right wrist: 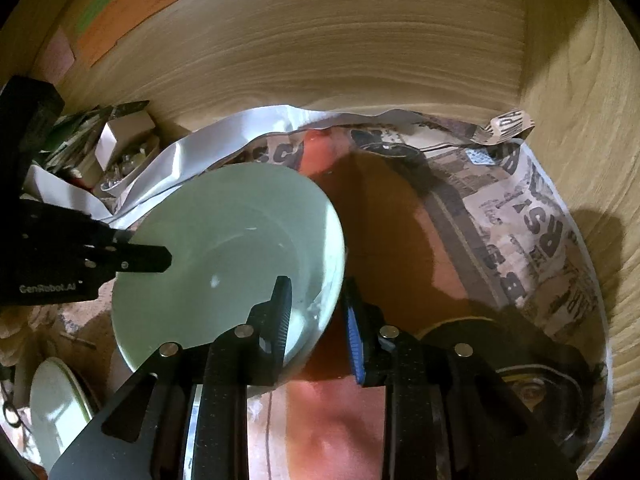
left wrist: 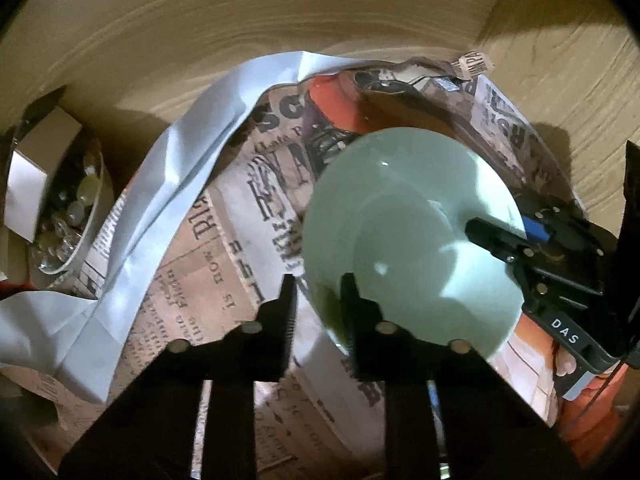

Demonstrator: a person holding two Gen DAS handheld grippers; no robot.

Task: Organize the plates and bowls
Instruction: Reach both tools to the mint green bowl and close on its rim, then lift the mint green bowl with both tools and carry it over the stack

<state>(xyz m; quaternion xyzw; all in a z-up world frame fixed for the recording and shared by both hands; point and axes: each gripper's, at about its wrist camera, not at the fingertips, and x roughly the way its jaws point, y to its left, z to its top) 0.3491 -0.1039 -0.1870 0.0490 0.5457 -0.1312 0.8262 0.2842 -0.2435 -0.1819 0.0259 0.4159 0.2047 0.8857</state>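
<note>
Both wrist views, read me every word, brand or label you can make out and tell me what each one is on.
"DAS": white letters on the right gripper body, in the left wrist view.
"GenRobot.AI": white letters on the left gripper body, in the right wrist view.
"is not": on the newspaper-print paper; its other headlines are upside down, creased or too blurred to read.
Orange paper on the wooden wall: handwriting too faint to read.
</note>
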